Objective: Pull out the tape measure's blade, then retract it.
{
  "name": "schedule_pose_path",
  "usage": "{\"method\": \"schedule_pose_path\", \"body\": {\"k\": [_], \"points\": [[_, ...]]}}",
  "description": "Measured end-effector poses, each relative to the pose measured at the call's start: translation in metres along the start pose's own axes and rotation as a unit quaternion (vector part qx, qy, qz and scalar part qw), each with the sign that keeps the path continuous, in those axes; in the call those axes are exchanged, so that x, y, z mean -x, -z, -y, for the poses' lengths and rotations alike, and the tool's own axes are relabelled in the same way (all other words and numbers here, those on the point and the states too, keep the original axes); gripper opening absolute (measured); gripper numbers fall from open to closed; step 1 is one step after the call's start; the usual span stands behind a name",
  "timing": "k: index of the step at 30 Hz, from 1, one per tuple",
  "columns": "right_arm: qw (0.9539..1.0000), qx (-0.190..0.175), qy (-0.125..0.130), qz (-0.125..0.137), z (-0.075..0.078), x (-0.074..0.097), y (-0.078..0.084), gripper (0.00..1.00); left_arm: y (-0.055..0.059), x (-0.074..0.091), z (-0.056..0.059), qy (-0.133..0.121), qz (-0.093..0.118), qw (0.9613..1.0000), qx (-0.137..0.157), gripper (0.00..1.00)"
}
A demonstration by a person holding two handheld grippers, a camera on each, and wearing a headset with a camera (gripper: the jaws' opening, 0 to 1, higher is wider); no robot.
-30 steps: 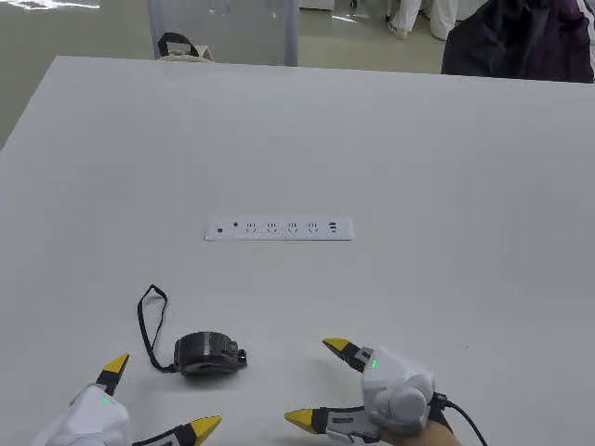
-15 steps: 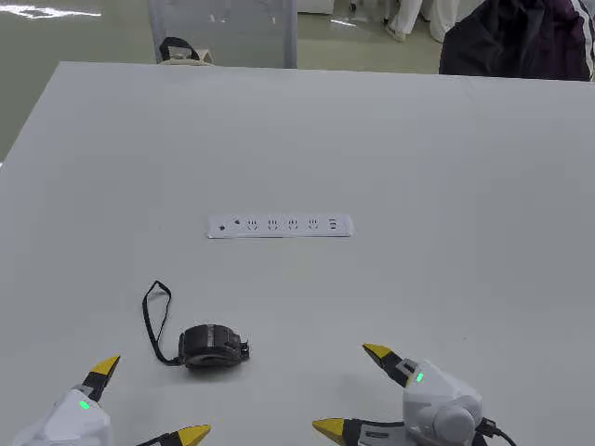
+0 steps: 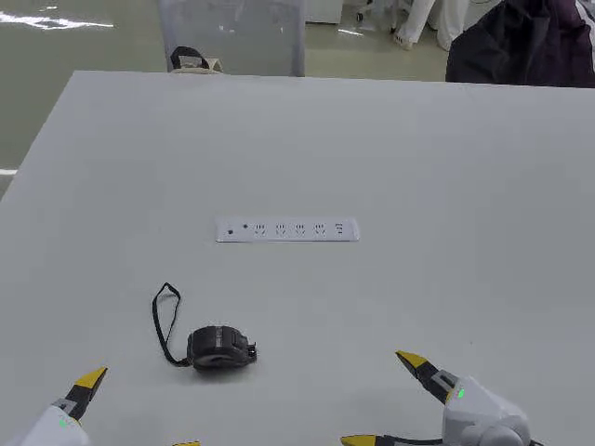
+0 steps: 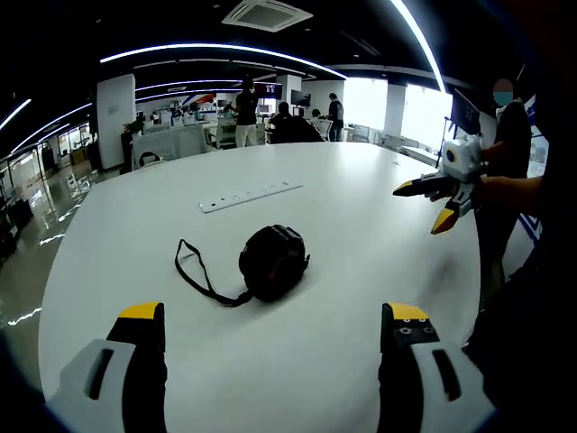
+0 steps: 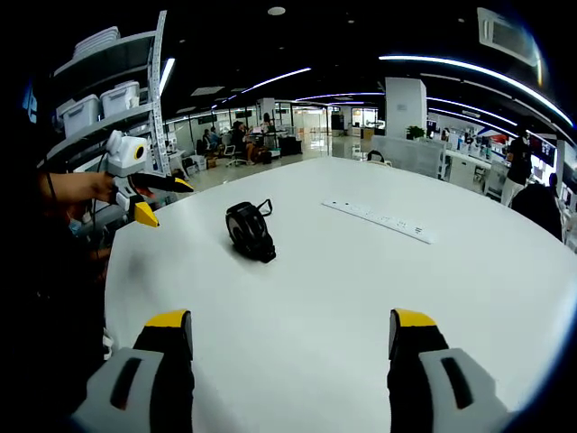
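Left gripper (image 4: 273,312): jaws spread wide, nothing held or touched. Right gripper (image 5: 290,317): jaws likewise wide, empty. Tape measure (image 3: 220,347) laid on white table (image 3: 418,167), blade in. It is seen ahead of left jaws, centred between them, clear of tips; from right gripper view, ahead and left of centre, well apart. Black strap (image 3: 167,321) looped on table beside case. Both grippers held low at near table edge, yellow tips pointed forward. Power strip (image 3: 287,229) laid farther out.
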State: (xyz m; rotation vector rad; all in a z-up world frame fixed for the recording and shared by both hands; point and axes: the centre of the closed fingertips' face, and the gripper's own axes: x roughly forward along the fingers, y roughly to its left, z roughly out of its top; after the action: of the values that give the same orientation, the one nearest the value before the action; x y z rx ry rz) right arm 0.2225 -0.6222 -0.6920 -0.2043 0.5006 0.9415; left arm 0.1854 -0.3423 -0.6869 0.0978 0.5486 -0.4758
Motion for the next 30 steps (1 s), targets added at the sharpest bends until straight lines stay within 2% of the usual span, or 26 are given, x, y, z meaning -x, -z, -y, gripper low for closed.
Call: {"method": "schedule_pose_path", "body": {"k": [4,9,20,30], "points": [[1.0,-0.002,0.002,0.003,0.001,0.005,-0.003,0.92,-0.001,0.004,-0.002,-0.01,0.005,0.9999,-0.007,0.99],[0.9999,-0.005,0.008,0.007,0.003,0.01,-0.007,0.93,-0.003,0.007,-0.002,-0.007,0.013,0.9999,-0.006,0.99],[0.9997,-0.014,0.018,0.011,0.004,0.021,-0.009,0.94,0.003,0.011,-0.007,-0.013,0.007,0.9999,-0.003,0.99],[0.9996,-0.018,0.019,0.005,0.006,0.023,-0.005,0.94,0.0,0.008,-0.004,-0.012,0.005,0.9999,-0.006,0.99]]}}
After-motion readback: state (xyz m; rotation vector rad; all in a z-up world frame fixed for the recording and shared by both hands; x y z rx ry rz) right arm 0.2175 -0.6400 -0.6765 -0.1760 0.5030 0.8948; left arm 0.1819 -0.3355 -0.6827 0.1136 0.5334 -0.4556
